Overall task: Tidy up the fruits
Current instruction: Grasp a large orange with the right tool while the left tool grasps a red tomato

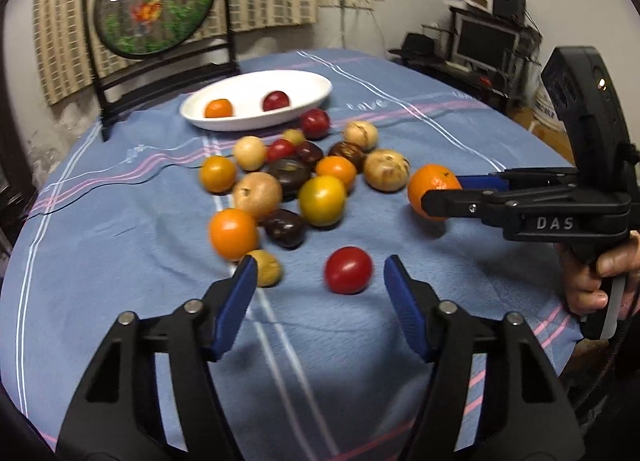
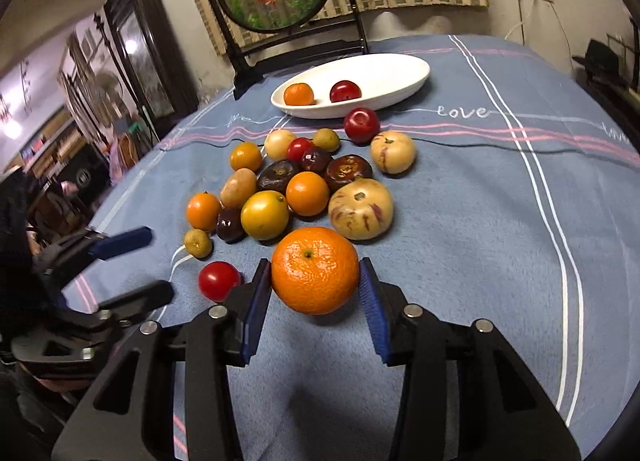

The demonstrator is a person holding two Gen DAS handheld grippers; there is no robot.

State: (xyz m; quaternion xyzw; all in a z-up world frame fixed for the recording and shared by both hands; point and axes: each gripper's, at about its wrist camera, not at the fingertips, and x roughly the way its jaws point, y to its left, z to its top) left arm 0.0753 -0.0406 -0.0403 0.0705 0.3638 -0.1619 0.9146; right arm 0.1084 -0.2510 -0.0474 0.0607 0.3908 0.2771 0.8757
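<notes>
Now we see the right hand-held gripper (image 2: 316, 281) clamped on a large orange (image 2: 315, 270) at the near edge of the fruit pile (image 2: 296, 181). Our left hand-held gripper (image 1: 320, 281) gapes wide, a red tomato (image 1: 348, 270) on the table (image 1: 460, 133) just ahead between its tips.

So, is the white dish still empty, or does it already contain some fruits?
Not empty. The white dish already holds two fruits: a small orange and a dark red fruit. The others lie on the tablecloth.
</notes>
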